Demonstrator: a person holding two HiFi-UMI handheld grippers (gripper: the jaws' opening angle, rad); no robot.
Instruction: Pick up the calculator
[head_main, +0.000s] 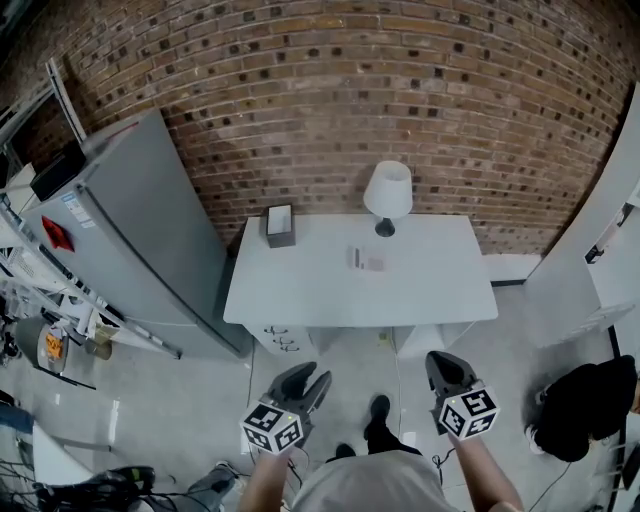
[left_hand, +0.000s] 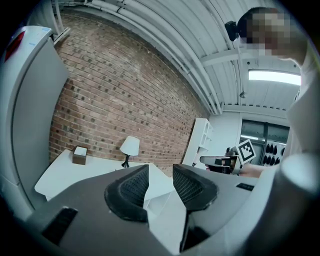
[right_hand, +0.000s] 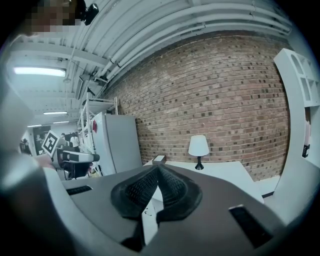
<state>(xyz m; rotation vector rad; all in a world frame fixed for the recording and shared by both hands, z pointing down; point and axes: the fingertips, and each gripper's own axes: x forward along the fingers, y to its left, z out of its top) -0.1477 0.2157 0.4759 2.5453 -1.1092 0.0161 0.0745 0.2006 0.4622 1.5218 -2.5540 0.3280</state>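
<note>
A small pale flat thing, most likely the calculator (head_main: 368, 261), lies near the middle of the white table (head_main: 300, 290), in front of the lamp; it is too small to make out in detail. Both grippers hang well short of the table's near edge, above the floor. My left gripper (head_main: 312, 376) (left_hand: 161, 172) is open, with only air in the gap between its fingers. My right gripper (head_main: 438, 358) (right_hand: 157, 169) has its tips touching and holds nothing. In both gripper views the jaws hide the calculator.
A white lamp (head_main: 388, 192) and a tissue box (head_main: 280, 225) stand at the table's back, against the brick wall. A grey fridge (head_main: 150, 230) stands left of the table, a white shelf unit (head_main: 600, 250) to the right, and a black bag (head_main: 590, 405) on the floor.
</note>
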